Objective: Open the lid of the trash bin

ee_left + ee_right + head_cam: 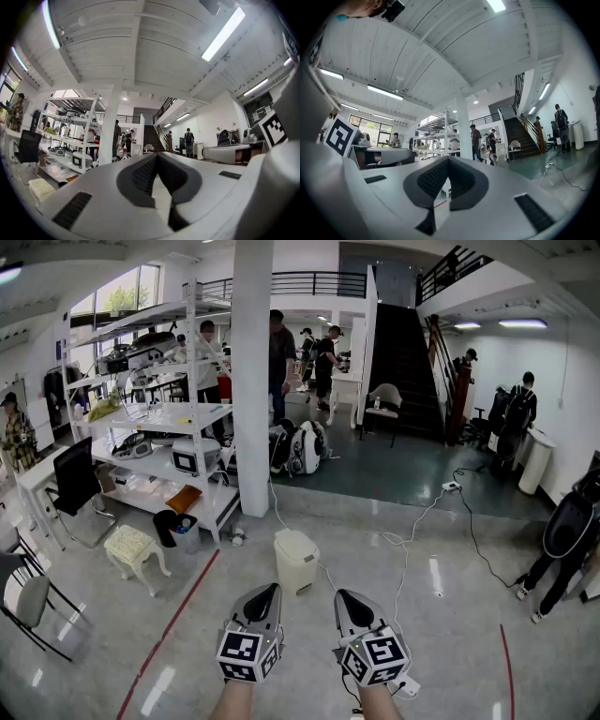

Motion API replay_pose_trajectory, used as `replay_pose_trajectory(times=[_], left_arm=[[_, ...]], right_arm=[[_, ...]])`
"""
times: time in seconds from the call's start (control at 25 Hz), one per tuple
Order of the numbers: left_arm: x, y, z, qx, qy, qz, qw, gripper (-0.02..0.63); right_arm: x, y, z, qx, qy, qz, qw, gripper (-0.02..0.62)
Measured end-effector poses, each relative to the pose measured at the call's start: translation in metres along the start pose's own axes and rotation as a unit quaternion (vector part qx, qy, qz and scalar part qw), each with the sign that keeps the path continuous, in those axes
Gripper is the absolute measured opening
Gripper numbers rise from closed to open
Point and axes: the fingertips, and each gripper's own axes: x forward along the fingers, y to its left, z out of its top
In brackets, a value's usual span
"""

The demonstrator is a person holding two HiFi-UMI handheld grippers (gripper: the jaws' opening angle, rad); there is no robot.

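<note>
A cream trash bin [295, 560] with its lid down stands on the grey floor, just ahead of both grippers and near the white pillar [251, 381]. My left gripper [271, 591] is held low, its tip short of the bin's front and slightly left of it, jaws together and empty. My right gripper [343, 597] hangs beside it, to the bin's right, likewise shut and empty. Neither touches the bin. In the left gripper view the left gripper [157, 157] points up at the hall; the right gripper [447, 161] does the same. I cannot make out the bin in either gripper view.
White shelving [169, 418] with equipment stands at left, with a small black bin [170, 526] and a cushioned stool [131, 547] before it. A white cable [405, 545] runs across the floor at right. A red floor line [178, 615] passes left. People stand farther back.
</note>
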Motion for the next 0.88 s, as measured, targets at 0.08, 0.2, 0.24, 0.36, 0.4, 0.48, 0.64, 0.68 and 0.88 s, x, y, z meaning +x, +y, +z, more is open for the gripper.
replay_pose_trajectory(times=[0.08, 0.2, 0.24, 0.36, 0.4, 0.48, 0.64, 0.68, 0.88], left_arm=[[0.003, 0.002, 0.001, 0.001, -0.002, -0.002, 1.0, 0.009], [0.002, 0.008, 0.003, 0.001, -0.004, -0.004, 1.0, 0.009], [0.001, 0.01, 0.003, 0.001, -0.004, -0.005, 1.0, 0.009], [-0.002, 0.017, 0.0, 0.001, -0.004, -0.011, 0.9999, 0.009], [-0.003, 0.02, -0.002, 0.002, -0.003, -0.013, 0.9999, 0.009], [-0.005, 0.028, -0.005, 0.003, 0.0, -0.019, 0.9998, 0.009], [-0.008, 0.041, -0.011, 0.002, 0.007, -0.026, 0.9996, 0.009], [-0.009, 0.044, -0.013, 0.002, 0.007, -0.025, 0.9996, 0.009], [-0.001, 0.056, -0.02, -0.003, 0.012, -0.025, 0.9996, 0.009]], right_arm=[[0.004, 0.0, 0.0, -0.001, 0.0, -0.002, 1.0, 0.026], [0.008, 0.004, 0.003, 0.002, -0.005, -0.002, 1.0, 0.028], [0.009, 0.006, 0.003, 0.004, -0.008, -0.001, 1.0, 0.029], [0.011, 0.014, 0.005, 0.006, -0.016, 0.001, 1.0, 0.029], [0.012, 0.017, 0.005, 0.005, -0.019, 0.001, 1.0, 0.029], [0.014, 0.024, 0.003, 0.002, -0.023, -0.002, 1.0, 0.029], [0.016, 0.035, -0.005, -0.001, -0.023, -0.007, 1.0, 0.031], [0.017, 0.037, -0.007, 0.001, -0.022, -0.007, 1.0, 0.031], [0.024, 0.035, -0.018, 0.001, -0.012, -0.018, 1.0, 0.031]])
